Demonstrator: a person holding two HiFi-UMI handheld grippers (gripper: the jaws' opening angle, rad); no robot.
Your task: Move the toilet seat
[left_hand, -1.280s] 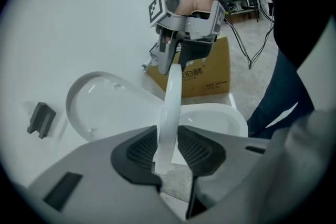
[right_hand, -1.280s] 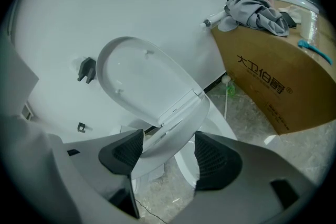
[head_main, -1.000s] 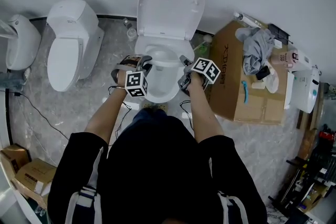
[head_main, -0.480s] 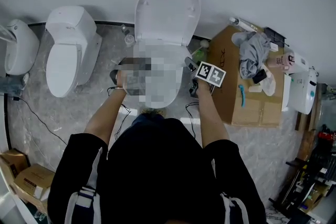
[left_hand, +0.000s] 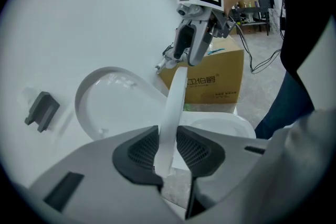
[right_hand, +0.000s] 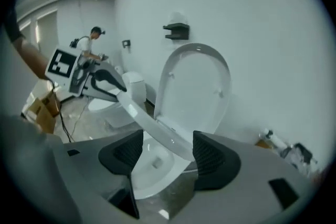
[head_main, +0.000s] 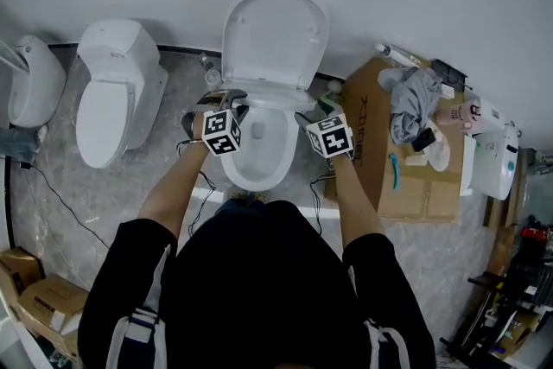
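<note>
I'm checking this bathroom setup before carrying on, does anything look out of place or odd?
The toilet seat hangs half raised, tilted between bowl and upright lid, pinched in the left gripper. Beside the toilet, grey clothing lies heaped on a cardboard box.

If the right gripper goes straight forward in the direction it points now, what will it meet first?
The right gripper would most likely meet the white plastic toilet seat ring first: it already crosses the gap between the open jaws. Behind it stands the raised white lid, though the depth is unclear.
</note>
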